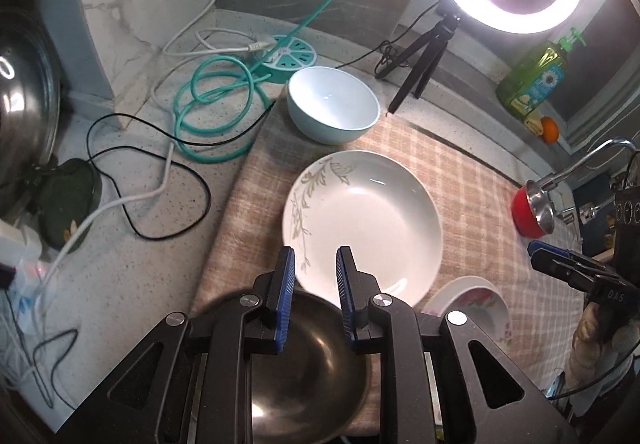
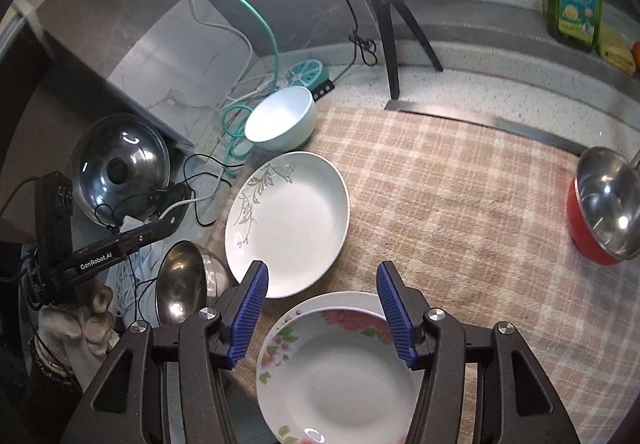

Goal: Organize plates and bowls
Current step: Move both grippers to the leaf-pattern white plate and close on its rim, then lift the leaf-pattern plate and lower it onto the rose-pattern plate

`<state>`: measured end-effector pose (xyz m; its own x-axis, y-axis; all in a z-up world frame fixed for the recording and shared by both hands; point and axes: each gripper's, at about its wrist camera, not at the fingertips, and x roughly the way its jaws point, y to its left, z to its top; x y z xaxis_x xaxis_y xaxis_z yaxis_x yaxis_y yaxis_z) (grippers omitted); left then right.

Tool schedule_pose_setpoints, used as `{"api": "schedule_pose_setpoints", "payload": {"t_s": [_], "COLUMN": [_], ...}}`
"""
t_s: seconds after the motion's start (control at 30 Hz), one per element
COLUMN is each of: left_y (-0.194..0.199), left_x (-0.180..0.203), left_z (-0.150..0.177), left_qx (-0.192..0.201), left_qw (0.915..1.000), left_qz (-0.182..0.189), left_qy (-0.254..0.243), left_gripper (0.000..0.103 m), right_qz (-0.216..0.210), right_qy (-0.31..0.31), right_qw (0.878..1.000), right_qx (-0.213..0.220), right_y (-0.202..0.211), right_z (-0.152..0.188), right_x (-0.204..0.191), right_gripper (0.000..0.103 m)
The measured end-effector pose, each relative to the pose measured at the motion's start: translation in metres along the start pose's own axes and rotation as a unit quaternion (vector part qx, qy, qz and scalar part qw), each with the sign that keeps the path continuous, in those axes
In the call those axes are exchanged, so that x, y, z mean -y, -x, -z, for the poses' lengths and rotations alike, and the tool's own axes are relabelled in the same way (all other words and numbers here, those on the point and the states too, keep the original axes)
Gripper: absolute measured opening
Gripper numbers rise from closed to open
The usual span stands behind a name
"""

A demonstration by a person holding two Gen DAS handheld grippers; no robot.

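Left gripper [image 1: 315, 264] narrow and gripping nothing, over a steel bowl [image 1: 308, 356] half hidden beneath, at the cloth's [image 1: 472, 180] near left corner. Right gripper [image 2: 322, 280] half spread, empty, above a flowered plate [image 2: 336, 372] cut off below, perhaps overhanging the near edge. Leaf-patterned plate [image 2: 286, 222] mid-left; pale blue bowl [image 1: 333, 106] at the far left corner.

Cloth [image 2: 460, 180]: beige-pink plaid, white lines
Deep plate [image 2: 288, 220]: white, grey-green leaf sprig on rim
Floral plate [image 2: 336, 372]: white, pink blooms, green leaves
Ceramic bowl [image 1: 333, 106]: pale blue outside, white inside
Steel bowl [image 1: 308, 360]: dark silver
Small bowl [image 2: 604, 208]: red outside, steel inside
Surface [image 1: 132, 276]: speckled off-white
Gripper pads [image 2: 250, 316]: blue, ribbed
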<state>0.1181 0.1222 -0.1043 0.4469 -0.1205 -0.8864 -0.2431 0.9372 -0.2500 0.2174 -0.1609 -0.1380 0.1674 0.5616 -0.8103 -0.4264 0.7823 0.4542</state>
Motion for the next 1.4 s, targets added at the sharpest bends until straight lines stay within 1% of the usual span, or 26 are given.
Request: {"api": "schedule_pose_setpoints", "payload": {"t_s": [0.1,0.17,0.2,0.27,0.3,0.43,0.57,0.7,0.8,0.87,1.0,1.07,1.13,1.17,1.3,1.4], "left_y": [-0.015,-0.027,-0.034,-0.048,-0.056,-0.079,-0.094,-0.103,-0.108,-0.11,-0.114,-0.115,-0.115,-0.116,-0.118,-0.118], "left_x": [-0.001,-0.001,-0.001,-0.003,-0.004,-0.008,-0.014,-0.014,-0.015,-0.016,-0.015,-0.014,-0.014,-0.013,-0.011,-0.01], "left_z": [-0.015,-0.023,-0.027,-0.033,-0.036,-0.04,-0.043,-0.044,-0.043,-0.044,-0.043,-0.043,-0.043,-0.043,-0.042,-0.041], "left_qx": [-0.024,-0.038,-0.047,-0.064,-0.074,-0.106,-0.126,-0.136,-0.143,-0.146,-0.15,-0.152,-0.15,-0.149,-0.149,-0.146], "left_qw": [0.9994,0.9981,0.9973,0.9957,0.9947,0.9905,0.9871,0.9844,0.983,0.9824,0.9816,0.981,0.981,0.9811,0.9808,0.9807], "left_qz": [0.007,0.008,0.012,0.018,0.022,0.025,0.024,0.026,0.03,0.034,0.036,0.038,0.037,0.037,0.037,0.034], "left_qy": [-0.024,-0.048,-0.056,-0.064,-0.068,-0.085,-0.096,-0.109,-0.112,-0.111,-0.112,-0.114,-0.117,-0.117,-0.12,-0.125], "left_gripper": [0.019,0.019,0.019,0.019,0.019,0.019,0.019,0.019,0.019,0.019,0.019,0.014,0.014,0.011,0.009,0.009], "right_qz": [0.004,0.015,0.014,0.015,0.017,0.029,0.044,0.057,0.056,0.055,0.054,0.053,0.05,0.049,0.046,0.052], "right_qy": [-0.018,-0.039,-0.051,-0.076,-0.084,-0.095,-0.091,-0.098,-0.105,-0.109,-0.114,-0.117,-0.12,-0.121,-0.123,-0.124], "right_qw": [1.0,0.999,0.999,0.997,0.996,0.994,0.994,0.992,0.991,0.991,0.99,0.989,0.989,0.989,0.988,0.988], "right_qx": [-0.004,-0.008,-0.013,-0.025,-0.03,-0.037,-0.047,-0.05,-0.055,-0.061,-0.068,-0.072,-0.075,-0.076,-0.082,-0.08], "right_y": [-0.013,-0.024,-0.031,-0.046,-0.052,-0.073,-0.091,-0.099,-0.102,-0.105,-0.113,-0.117,-0.119,-0.12,-0.125,-0.125], "right_z": [-0.005,-0.007,-0.008,-0.01,-0.012,-0.015,-0.019,-0.022,-0.022,-0.022,-0.022,-0.021,-0.019,-0.019,-0.018,-0.017], "right_x": [0.005,0.01,0.012,0.016,0.017,0.014,0.005,0.005,0.009,0.01,0.012,0.013,0.013,0.013,0.013,0.013], "right_gripper": [0.052,0.049,0.048,0.042,0.042,0.041,0.039,0.037,0.033,0.028,0.026,0.024,0.019,0.018,0.013,0.01]}}
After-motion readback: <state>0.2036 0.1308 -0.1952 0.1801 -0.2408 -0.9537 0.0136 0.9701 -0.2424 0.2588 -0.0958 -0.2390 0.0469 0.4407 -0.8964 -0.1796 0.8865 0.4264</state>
